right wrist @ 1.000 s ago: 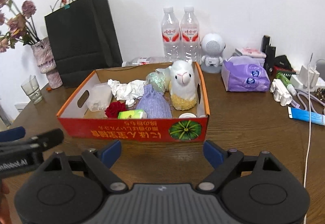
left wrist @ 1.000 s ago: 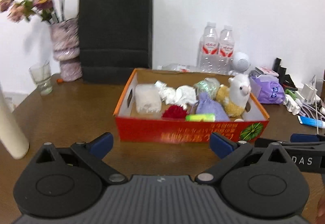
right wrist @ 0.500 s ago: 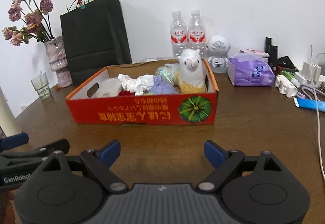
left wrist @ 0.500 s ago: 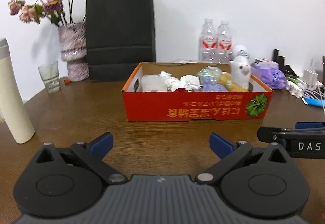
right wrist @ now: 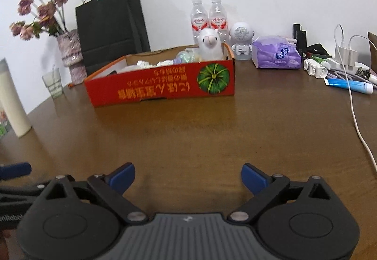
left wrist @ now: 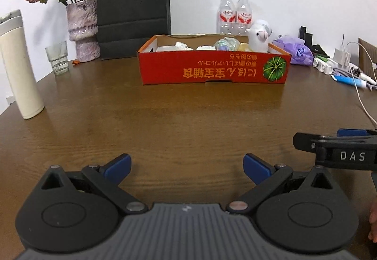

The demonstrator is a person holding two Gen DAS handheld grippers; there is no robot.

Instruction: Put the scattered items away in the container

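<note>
Both spread wide and carrying nothing, left tool [left wrist: 186, 165] and right tool [right wrist: 188, 176] low over bare worktop [left wrist: 188, 118], red box [left wrist: 213, 69] well ahead holding the toy llama [left wrist: 258, 39]; best parked level, clear of the box.

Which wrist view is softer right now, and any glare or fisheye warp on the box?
Right wrist: flowers smeared, red box print slightly soft. Left wrist: crisp, red box lettering sharp. Both: dark corner vignette, table edge bows; soft sheen on the table, no hard glare.
</note>
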